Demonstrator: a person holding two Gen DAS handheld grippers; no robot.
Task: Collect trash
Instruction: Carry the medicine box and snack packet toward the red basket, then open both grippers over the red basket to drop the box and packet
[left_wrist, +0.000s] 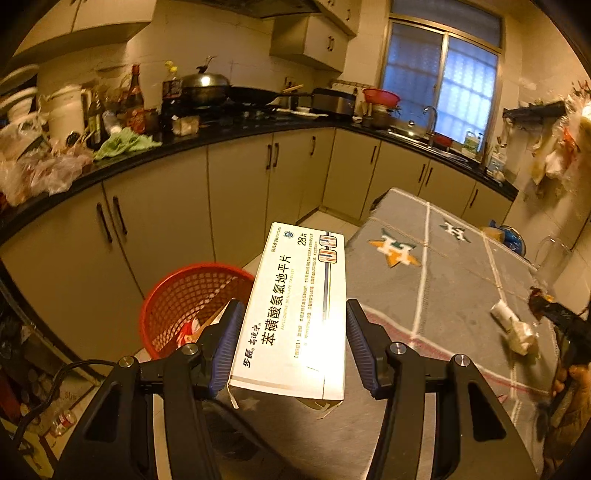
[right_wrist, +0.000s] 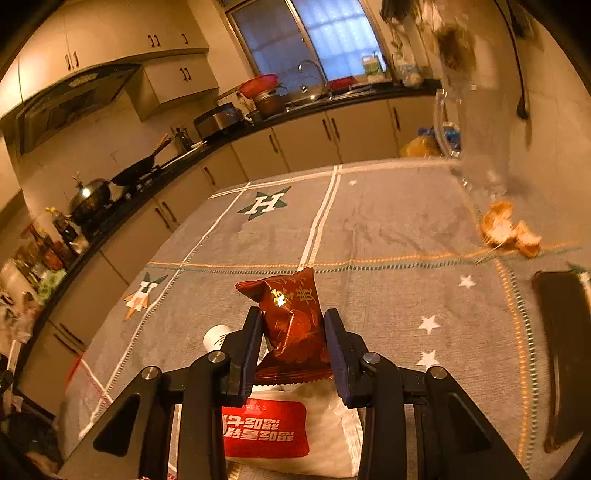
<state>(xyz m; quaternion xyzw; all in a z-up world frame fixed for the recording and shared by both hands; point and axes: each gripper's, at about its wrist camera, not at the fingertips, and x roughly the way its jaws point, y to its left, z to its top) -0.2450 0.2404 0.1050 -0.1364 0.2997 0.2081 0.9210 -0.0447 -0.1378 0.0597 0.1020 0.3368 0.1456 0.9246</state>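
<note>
Two grippers were found loaded. A white medicine box was clamped between the half-open jaws of the left gripper and held beside the table, next to a red basket on the floor. A dark red snack packet was pinched in the narrower right gripper, above a red-and-white bag on the tablecloth.

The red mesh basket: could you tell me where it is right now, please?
In the left wrist view the red mesh basket stands on the floor at lower left, before the cabinet doors, just left of the medicine box held in the left gripper.
</note>
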